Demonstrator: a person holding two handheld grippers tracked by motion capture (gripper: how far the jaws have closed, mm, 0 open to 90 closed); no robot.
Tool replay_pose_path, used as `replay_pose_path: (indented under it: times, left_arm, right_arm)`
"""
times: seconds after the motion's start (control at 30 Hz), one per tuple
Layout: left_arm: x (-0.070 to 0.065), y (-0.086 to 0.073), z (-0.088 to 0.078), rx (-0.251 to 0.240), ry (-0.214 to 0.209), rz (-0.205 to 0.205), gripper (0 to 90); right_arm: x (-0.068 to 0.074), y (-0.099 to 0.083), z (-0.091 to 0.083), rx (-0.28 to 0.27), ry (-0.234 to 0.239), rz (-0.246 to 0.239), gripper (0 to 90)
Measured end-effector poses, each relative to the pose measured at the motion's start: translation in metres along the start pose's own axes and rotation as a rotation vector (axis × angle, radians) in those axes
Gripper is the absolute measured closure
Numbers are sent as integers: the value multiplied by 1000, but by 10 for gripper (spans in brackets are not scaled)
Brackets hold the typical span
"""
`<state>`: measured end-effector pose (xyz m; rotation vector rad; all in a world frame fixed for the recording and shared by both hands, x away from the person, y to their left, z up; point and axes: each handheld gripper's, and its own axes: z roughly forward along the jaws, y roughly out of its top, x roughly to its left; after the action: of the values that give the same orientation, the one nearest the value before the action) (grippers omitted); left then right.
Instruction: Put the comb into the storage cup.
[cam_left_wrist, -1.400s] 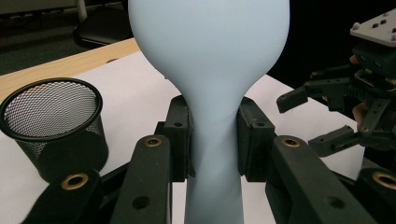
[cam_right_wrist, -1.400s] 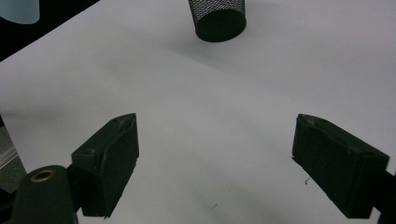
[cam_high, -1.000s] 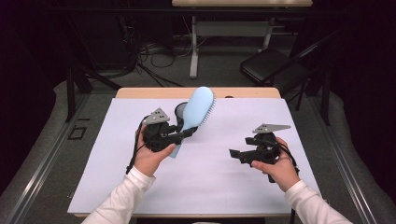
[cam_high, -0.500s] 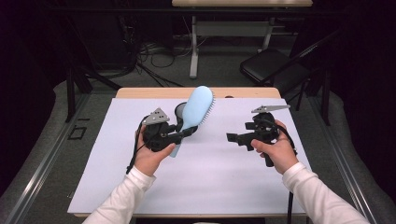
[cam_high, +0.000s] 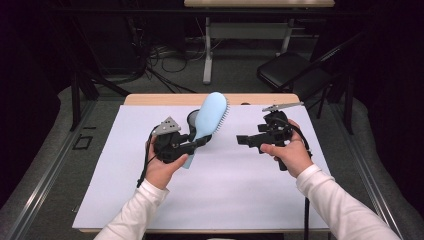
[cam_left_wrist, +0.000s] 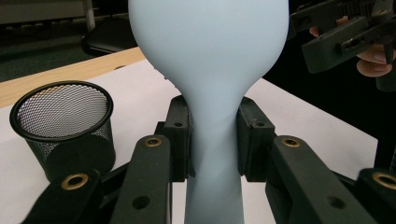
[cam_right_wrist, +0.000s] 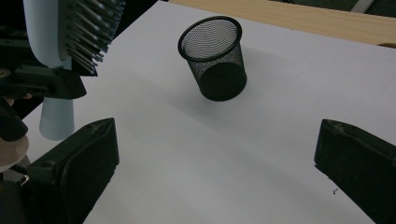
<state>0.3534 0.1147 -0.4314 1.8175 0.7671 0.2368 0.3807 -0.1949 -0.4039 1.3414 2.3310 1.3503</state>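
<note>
Pale blue plastic stands out in the high view: the hairbrush (cam_high: 209, 120) is held up over the white sheet (cam_high: 210, 195) by the left gripper (cam_high: 192, 144), while the right gripper (cam_high: 246, 139), jaws spread wide and empty, hangs just beside it.

The left gripper view has both pads clamped on the brush's narrow neck, with the mesh cup (cam_left_wrist: 65, 126) near.

The right gripper view looks past its parted jaws at the cup, upright on the sheet.

The smooth, tapered handle could slip or swivel in that narrow pinch, and a tilted brush might catch the cup's rim and tip it.
</note>
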Motion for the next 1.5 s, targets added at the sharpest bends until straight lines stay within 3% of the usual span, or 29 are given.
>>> replay_pose_path:
  times: [0.53,0.8,1.23,1.5]
  left_arm:
    - [3,-7,5,-15,1,-11,697]
    - [6,-11,6,-11,2,-13,697]
    - [2,-15,12,1,3,6,696]
    - [-3,-19,18,11,-5,18,697]
  right_arm:
    - [20,35,1,-15,59,5,0]
    - [25,40,6,-17,96,21,0]
    - [22,44,20,-17,142,90,0]
    - [24,47,27,-30,146,136,0]
